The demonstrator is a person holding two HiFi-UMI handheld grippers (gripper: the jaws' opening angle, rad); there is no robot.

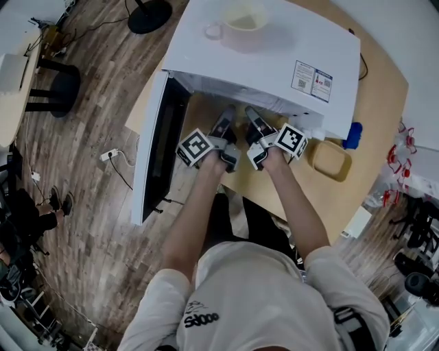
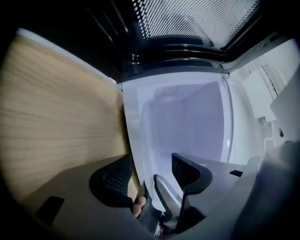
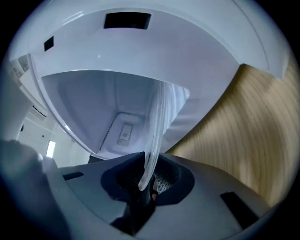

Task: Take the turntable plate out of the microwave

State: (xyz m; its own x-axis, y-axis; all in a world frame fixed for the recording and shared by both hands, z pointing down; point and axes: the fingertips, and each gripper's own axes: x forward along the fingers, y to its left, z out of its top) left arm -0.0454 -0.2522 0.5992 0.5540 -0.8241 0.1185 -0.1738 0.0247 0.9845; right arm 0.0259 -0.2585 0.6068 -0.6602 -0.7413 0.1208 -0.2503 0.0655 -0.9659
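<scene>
The white microwave [image 1: 267,62] stands on a wooden table with its door [image 1: 161,147] swung open to the left. Both grippers reach into its opening. The clear glass turntable plate [image 3: 157,126] shows edge-on in the right gripper view, tilted, and its rim runs down between the pads. My right gripper [image 3: 147,180] is shut on that rim. My left gripper [image 2: 152,177] stands open with nothing between its pads, facing the white cavity [image 2: 187,122]. In the head view the left gripper [image 1: 226,118] and right gripper [image 1: 251,120] sit side by side; the plate is hidden there.
A cup [image 1: 240,19] rests on top of the microwave. A yellow container [image 1: 330,159] and a blue object [image 1: 352,135] lie on the table to the right. The door's mesh window [image 2: 197,18] hangs close above my left gripper. The table [image 2: 56,108] runs under the opening.
</scene>
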